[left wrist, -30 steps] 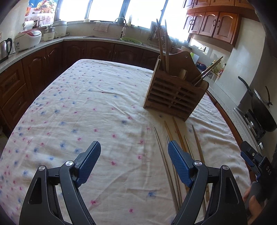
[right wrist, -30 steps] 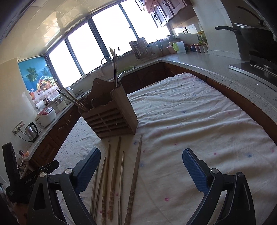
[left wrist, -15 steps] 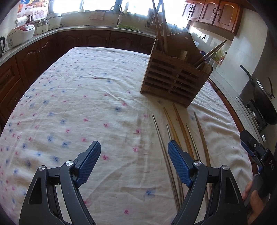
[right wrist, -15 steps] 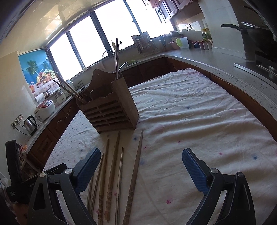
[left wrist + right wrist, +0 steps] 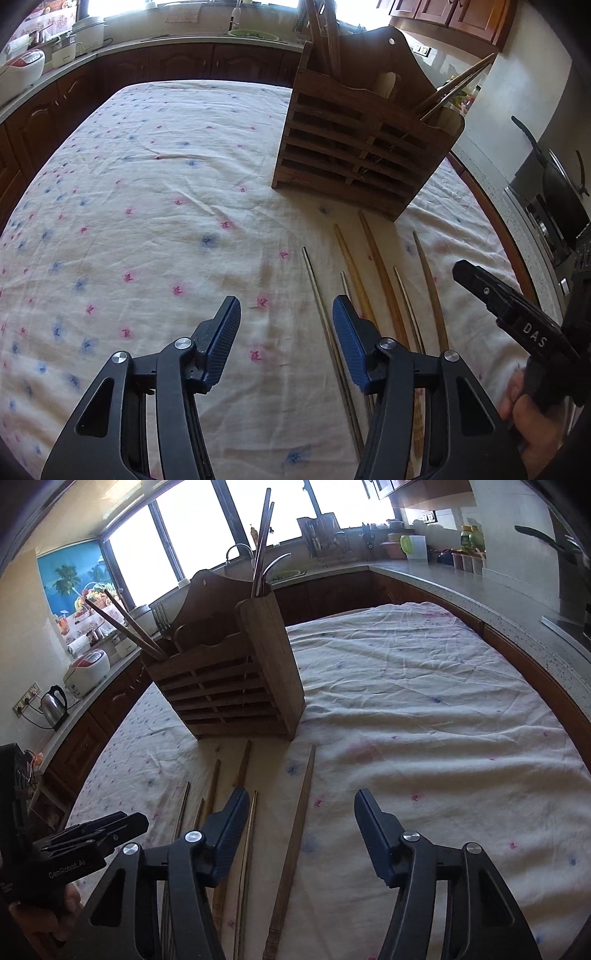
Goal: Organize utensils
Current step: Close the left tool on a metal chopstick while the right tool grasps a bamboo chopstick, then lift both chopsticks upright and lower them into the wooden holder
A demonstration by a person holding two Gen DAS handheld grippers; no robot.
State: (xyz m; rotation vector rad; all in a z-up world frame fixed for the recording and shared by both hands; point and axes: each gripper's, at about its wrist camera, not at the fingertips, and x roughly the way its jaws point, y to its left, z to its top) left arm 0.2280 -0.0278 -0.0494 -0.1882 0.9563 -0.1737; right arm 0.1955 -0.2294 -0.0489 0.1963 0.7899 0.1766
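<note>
L tool [image 5: 286,325] jaws apart, R tool [image 5: 301,819] jaws apart, both empty

Floral-clothed table [image 5: 147,192], wooden holder [image 5: 354,147], loose chopsticks [image 5: 380,273]

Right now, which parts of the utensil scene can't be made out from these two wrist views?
- Near ends of the loose chopsticks: left wrist view, hidden behind the open left gripper; right wrist view, some behind the open right gripper.
- Inside of the wooden holder: both views, slatted front wall blocks the compartments.
- Tops of the upright utensils: left wrist view, cut off by the top edge.
</note>
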